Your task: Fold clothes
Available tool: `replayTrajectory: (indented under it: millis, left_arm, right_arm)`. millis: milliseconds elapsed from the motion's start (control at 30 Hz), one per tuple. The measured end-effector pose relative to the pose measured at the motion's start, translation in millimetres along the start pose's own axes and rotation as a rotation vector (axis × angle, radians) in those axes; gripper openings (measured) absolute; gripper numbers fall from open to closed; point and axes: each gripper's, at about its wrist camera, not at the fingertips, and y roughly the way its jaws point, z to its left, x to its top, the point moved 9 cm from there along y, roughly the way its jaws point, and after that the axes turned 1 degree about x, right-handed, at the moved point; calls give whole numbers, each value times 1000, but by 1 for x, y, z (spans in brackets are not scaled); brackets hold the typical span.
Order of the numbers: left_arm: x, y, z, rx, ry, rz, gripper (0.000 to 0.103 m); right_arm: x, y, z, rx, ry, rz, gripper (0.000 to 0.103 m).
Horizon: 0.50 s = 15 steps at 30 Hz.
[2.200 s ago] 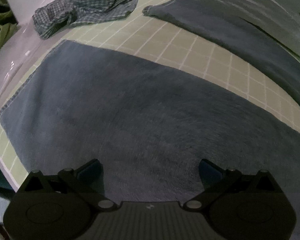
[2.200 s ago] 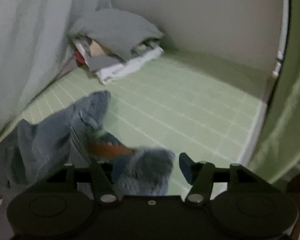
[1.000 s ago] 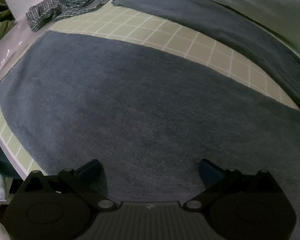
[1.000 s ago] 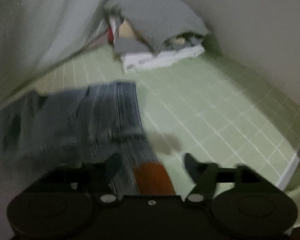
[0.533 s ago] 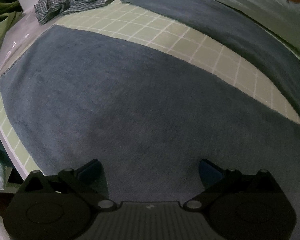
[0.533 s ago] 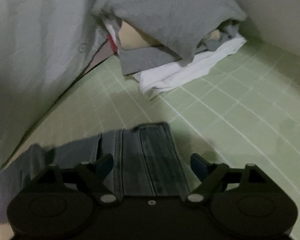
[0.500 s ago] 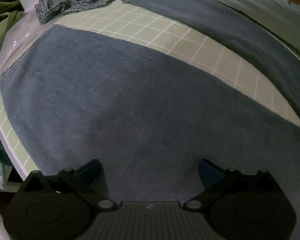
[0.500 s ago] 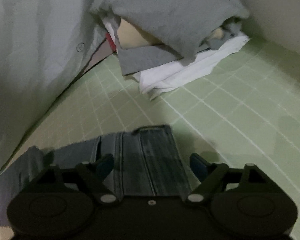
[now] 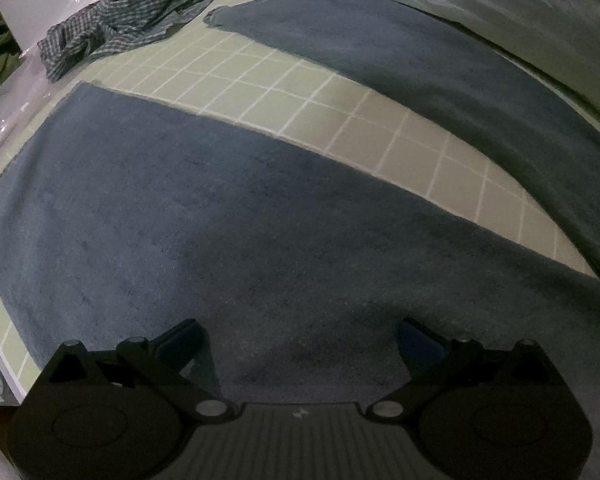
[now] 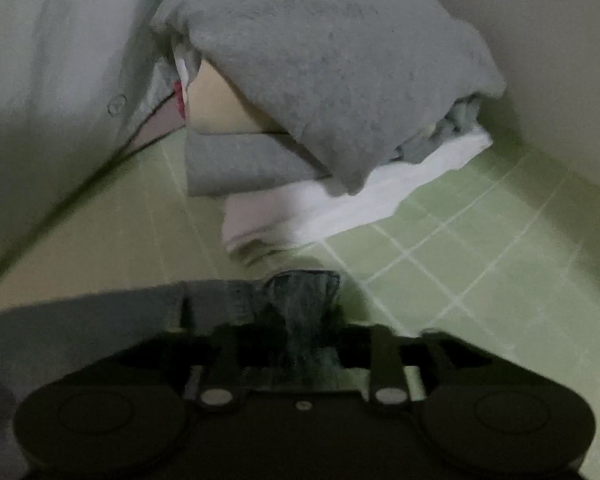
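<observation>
Blue fleecy trousers lie spread flat on the pale green, white-gridded bed sheet, directly under and ahead of the left gripper. In the left wrist view its jaws stand wide apart and empty, hovering over the near leg, whose long axis runs left to right across the view. The second leg slants away beyond a strip of bare sheet. A crumpled blue-checked shirt lies at the far left, well apart.

In the right wrist view the right gripper is clamped on a bunched blue waistband end of the trousers, so this hand probably leads the fold. Just beyond stands a stack of folded clothes topped by a grey garment, over a white one. No containers are visible.
</observation>
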Motion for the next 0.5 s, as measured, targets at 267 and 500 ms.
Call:
replayTrajectory:
  millis: [267,500]
  left_arm:
    - [-14,-8,9,-44,-6,-36,103]
    - [-33,-29,27,-78,11,-66,103]
  right_arm:
    - [-26,-62,-20,109,83,-48,103]
    - [-85,-123,-51,109,233,-32,103]
